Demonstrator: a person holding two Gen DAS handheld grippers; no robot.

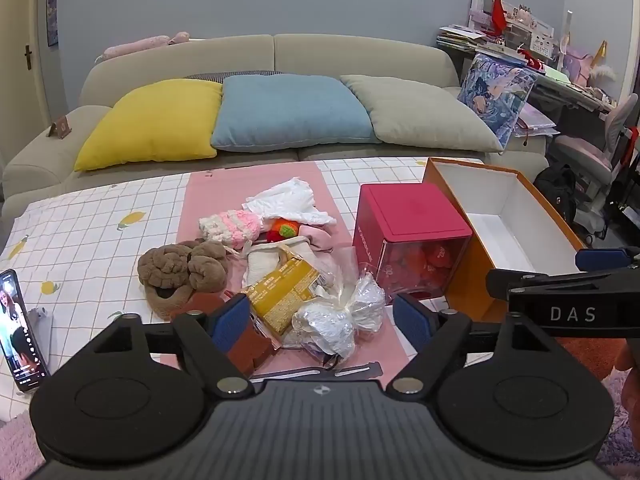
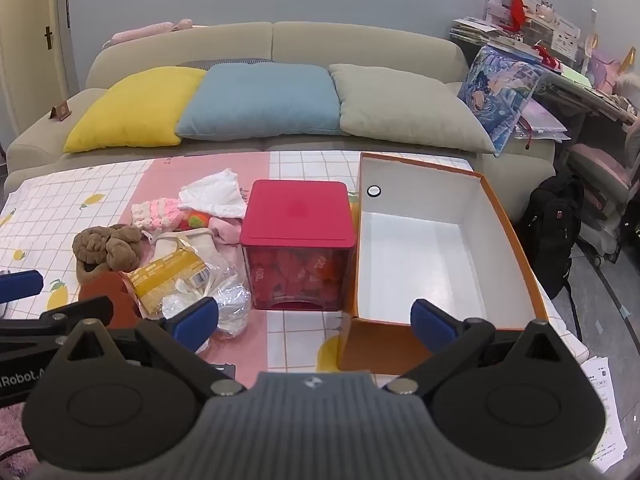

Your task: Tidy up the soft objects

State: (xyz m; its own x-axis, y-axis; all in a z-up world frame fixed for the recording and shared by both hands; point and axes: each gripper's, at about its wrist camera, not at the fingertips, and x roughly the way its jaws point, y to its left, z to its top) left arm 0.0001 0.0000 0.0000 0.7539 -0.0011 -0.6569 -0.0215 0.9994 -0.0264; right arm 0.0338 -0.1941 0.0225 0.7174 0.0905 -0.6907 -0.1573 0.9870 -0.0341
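A pile of soft items lies on the pink mat [image 1: 208,192]: a brown plush slipper [image 1: 180,276], a pink-and-white knitted piece [image 1: 230,228], a white cloth [image 1: 288,200], a cream pouch [image 1: 276,258], a yellow packet [image 1: 284,290] and a crumpled clear bag [image 1: 340,316]. My left gripper [image 1: 322,324] hovers open just in front of the bag, holding nothing. My right gripper [image 2: 316,322] is open and empty near the table's front edge, between the red cube box [image 2: 298,216] and the open orange box [image 2: 516,232], whose white inside is bare.
A phone [image 1: 18,328] stands propped at the table's left front. A rust-brown felt piece [image 1: 244,340] lies under my left finger. Behind the table is a sofa [image 2: 272,40] with three pillows. A black backpack [image 2: 556,232] and loose papers [image 2: 604,396] lie on the right.
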